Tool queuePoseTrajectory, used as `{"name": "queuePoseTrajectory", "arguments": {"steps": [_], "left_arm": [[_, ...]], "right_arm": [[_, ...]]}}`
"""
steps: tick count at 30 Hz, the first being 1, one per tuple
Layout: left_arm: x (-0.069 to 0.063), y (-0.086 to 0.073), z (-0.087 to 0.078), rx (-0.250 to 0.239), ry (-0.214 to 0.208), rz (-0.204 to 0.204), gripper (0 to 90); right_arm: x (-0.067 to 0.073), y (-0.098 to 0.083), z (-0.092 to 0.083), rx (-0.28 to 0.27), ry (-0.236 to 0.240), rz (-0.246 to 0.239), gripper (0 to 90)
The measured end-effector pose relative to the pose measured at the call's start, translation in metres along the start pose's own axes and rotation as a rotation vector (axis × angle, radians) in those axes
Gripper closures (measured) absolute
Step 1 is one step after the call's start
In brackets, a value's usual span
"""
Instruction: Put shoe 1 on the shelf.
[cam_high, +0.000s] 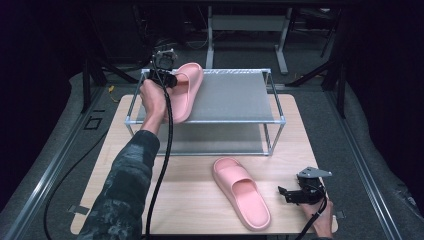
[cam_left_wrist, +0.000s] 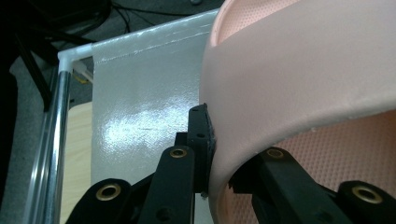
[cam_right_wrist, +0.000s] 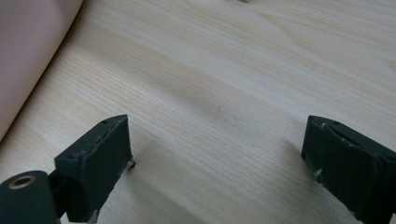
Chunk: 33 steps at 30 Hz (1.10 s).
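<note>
Nearest the high view's camera: person's left sleeve and one pink slipper on table, lying flat on the wooden table, toe toward the near edge. Slippers counted: two. Second pink slipper rests on the top shelf of the rack, left end. Rack tiers: two. Grippers: two. Left gripper jaws clamped on second slipper's strap. Right gripper rests on table just right of first slipper, jaws wide apart, nothing between.
</note>
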<state>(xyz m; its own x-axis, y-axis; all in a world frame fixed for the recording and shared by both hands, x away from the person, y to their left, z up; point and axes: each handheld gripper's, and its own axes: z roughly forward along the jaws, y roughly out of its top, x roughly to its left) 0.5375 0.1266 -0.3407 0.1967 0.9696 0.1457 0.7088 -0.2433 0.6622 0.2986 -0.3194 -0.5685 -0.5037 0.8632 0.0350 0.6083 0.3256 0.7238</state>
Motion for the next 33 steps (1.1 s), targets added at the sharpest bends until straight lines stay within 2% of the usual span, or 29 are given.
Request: {"name": "queuePoseTrajectory", "arguments": {"steps": [5, 8, 9, 11, 13, 17, 19, 21, 24, 25, 26, 27, 28, 29, 31, 33], "left_arm": [[0.0, 0.001, 0.011, 0.01, 0.018, -0.012, 81.4], [-0.003, 0.002, 0.012, 0.002, 0.024, 0.002, 79.7], [-0.004, 0.002, 0.012, 0.0, 0.021, 0.003, 77.2], [-0.004, 0.001, 0.01, -0.004, 0.014, 0.003, 66.5], [-0.002, -0.001, 0.007, -0.02, -0.025, -0.002, 55.6], [0.002, -0.014, -0.003, -0.04, -0.077, 0.046, 41.0], [0.005, -0.018, -0.005, -0.048, -0.091, 0.046, 35.5], [0.018, -0.028, -0.013, -0.072, -0.142, 0.028, 28.7], [0.025, -0.036, -0.02, -0.093, -0.15, 0.036, 23.4], [0.032, -0.044, -0.026, -0.102, -0.2, 0.03, 21.6], [0.032, -0.044, -0.026, -0.102, -0.2, 0.03, 20.2], [0.035, -0.052, -0.034, -0.128, -0.202, 0.055, 19.7], [0.035, -0.055, -0.037, -0.139, -0.205, 0.058, 18.4], [0.037, -0.059, -0.042, -0.145, -0.232, 0.06, 17.3], [0.037, -0.066, -0.049, -0.17, -0.237, 0.079, 16.5], [0.036, -0.075, -0.055, -0.179, -0.275, 0.093, 17.1]], "right_arm": [[0.0, 0.0, 0.0, 0.0, 0.002, -0.001, 7.7], [0.0, 0.0, 0.0, -0.001, 0.002, -0.002, 7.7], [0.0, 0.0, 0.0, -0.001, 0.002, -0.001, 7.7], [0.0, 0.0, 0.0, -0.002, 0.001, 0.0, 7.7], [0.0, 0.0, 0.0, -0.002, 0.001, 0.0, 7.7], [0.0, 0.0, 0.0, -0.009, -0.007, 0.0, 8.0], [0.0, 0.0, 0.0, -0.002, -0.009, -0.001, 8.0], [0.0, 0.0, 0.0, -0.008, 0.002, -0.001, 8.0], [0.0, 0.0, 0.0, -0.005, -0.004, -0.001, 8.1], [0.0, 0.0, 0.0, -0.005, -0.004, -0.002, 8.1], [0.0, 0.0, 0.0, -0.005, -0.004, -0.002, 8.1], [0.0, 0.0, 0.0, -0.005, -0.004, -0.001, 8.1], [0.0, 0.0, 0.0, -0.005, -0.005, -0.002, 8.1], [0.0, 0.0, 0.0, -0.004, -0.005, -0.001, 8.1], [0.0, 0.0, 0.0, -0.004, -0.007, -0.001, 8.2], [0.001, 0.0, 0.0, -0.004, -0.008, -0.001, 8.2]]}}
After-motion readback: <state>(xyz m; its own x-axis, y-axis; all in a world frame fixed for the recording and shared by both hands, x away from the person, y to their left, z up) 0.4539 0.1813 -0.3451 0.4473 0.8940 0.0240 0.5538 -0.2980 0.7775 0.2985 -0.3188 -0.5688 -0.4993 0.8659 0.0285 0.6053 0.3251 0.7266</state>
